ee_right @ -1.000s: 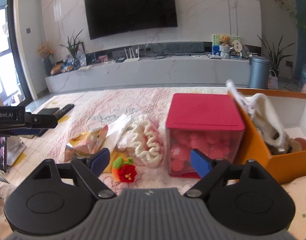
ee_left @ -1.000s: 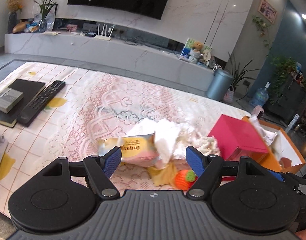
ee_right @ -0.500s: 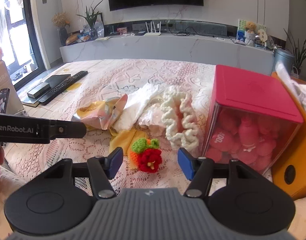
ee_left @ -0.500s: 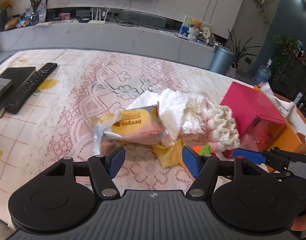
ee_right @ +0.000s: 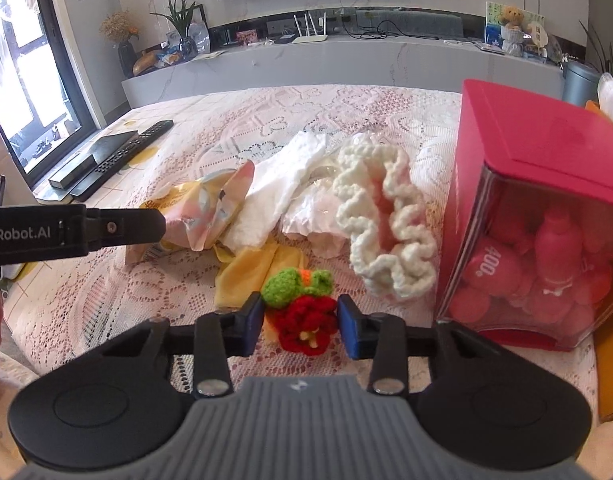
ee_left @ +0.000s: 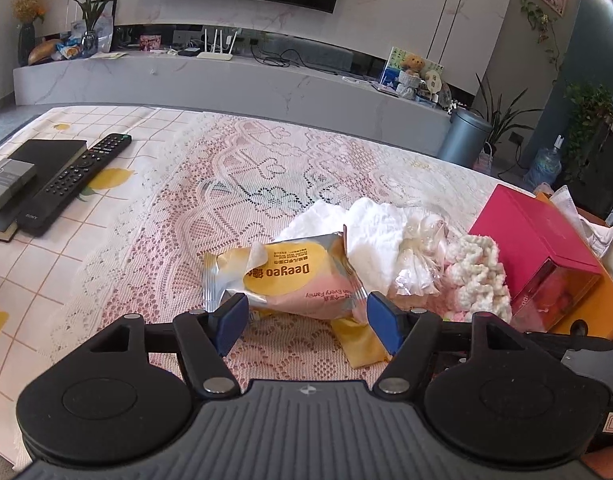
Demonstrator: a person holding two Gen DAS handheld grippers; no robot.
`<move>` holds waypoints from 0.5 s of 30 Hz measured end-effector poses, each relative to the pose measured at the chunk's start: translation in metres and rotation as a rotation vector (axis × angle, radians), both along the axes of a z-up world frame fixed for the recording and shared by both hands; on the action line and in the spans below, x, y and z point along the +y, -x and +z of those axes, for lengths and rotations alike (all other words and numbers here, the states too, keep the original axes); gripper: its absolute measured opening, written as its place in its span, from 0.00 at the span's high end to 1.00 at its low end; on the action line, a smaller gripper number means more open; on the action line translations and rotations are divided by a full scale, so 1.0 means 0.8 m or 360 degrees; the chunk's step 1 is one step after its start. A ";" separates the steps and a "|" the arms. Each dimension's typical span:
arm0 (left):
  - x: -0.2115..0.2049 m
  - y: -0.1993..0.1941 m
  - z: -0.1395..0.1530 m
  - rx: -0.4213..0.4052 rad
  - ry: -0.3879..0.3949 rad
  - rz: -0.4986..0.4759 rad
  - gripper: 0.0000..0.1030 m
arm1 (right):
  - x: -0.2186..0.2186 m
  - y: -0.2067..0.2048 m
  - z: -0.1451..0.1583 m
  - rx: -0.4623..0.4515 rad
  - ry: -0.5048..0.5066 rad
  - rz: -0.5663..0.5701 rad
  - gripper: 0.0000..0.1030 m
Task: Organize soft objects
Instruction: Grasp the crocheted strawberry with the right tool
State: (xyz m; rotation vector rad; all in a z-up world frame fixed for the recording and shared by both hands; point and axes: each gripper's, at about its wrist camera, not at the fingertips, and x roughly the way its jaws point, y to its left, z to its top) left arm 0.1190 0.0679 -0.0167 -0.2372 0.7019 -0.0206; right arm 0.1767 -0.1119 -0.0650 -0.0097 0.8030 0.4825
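Left wrist view:
- The left gripper [ee_left: 306, 322] is spread wide, its blue pads on either side of the near edge of a silver-and-yellow "Deeyeo" wipes packet [ee_left: 284, 278]; whether the pads touch it cannot be told.
- The packet lies flat on the pink lace tablecloth [ee_left: 234, 184], and a yellow cloth [ee_left: 360, 344] pokes out from under its right end.
- Behind the packet sits a crumpled white cloth [ee_left: 370, 232], with a clear plastic bag [ee_left: 420, 262] and a cream crocheted scrunchie [ee_left: 480, 278] to its right, all touching in one heap.
- A red-lidded clear box [ee_left: 534, 244] stands just right of the scrunchie, against an orange box [ee_left: 598, 312].
- Far left, a black remote control [ee_left: 74, 180] lies beside a dark book [ee_left: 42, 156].

Right wrist view:
- The right gripper [ee_right: 300, 326] is narrowed around a red crocheted flower [ee_right: 308, 322] with green leaves; both blue pads sit against its sides, pinching it on the tablecloth [ee_right: 146, 300].
- The yellow cloth [ee_right: 246, 272] lies just left of the flower, the scrunchie [ee_right: 390, 224] behind and to its right.
- The red-lidded box [ee_right: 542, 152] holds pink items and stands at the right.
- A finger of the left gripper [ee_right: 124, 228] reaches in from the left edge to the wipes packet [ee_right: 210, 212].
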 end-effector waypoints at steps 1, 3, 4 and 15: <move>-0.002 0.002 0.001 -0.0018 0.0012 0.0002 0.21 | 0.000 0.001 0.000 -0.0001 0.0002 0.0002 0.62; -0.010 0.002 0.002 -0.0044 0.0046 -0.0007 0.17 | 0.000 0.003 -0.001 -0.0004 0.0009 0.0008 0.62; -0.014 0.000 0.001 -0.0049 0.0048 0.0003 0.17 | 0.000 0.003 -0.002 -0.0003 0.0009 0.0011 0.62; -0.034 -0.040 -0.018 0.0085 0.0111 0.0199 0.38 | -0.005 0.004 -0.012 0.0055 -0.0020 0.0013 0.62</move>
